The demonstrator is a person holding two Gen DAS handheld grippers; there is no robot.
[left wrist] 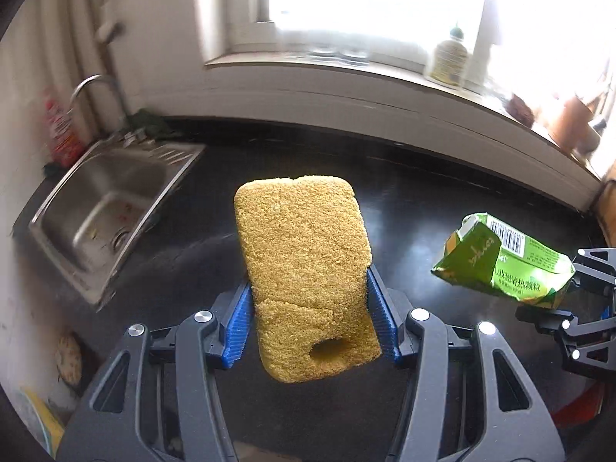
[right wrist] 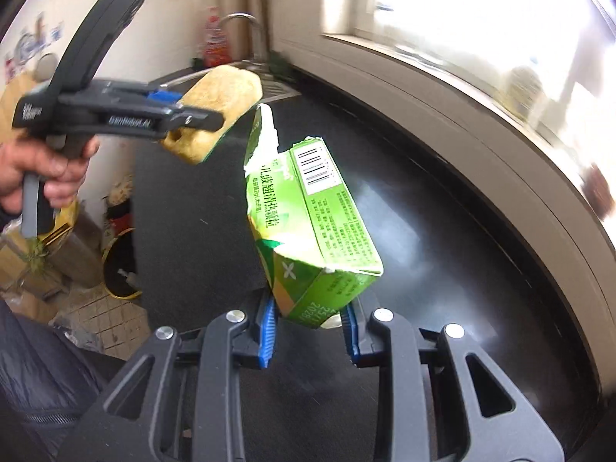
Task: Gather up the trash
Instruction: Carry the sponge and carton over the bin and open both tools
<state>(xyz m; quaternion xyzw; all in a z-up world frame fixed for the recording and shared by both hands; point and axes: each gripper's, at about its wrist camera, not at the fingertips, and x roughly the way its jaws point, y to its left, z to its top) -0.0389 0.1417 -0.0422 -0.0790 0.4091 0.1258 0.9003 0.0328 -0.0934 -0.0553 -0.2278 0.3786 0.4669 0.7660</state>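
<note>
Sponge (yellow, holed) sits clenched in the left gripper jaws above the bench; right gripper jaws grasp a torn green carton.

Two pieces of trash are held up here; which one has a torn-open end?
The green carton in the right gripper: its top flaps are ripped open. The yellow sponge in the left gripper is whole, with just a small hole.

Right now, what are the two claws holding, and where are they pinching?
The left claw pinches the yellow sponge by its two long sides, near the lower end. The right claw pinches the torn green box at its bottom corner.
</note>
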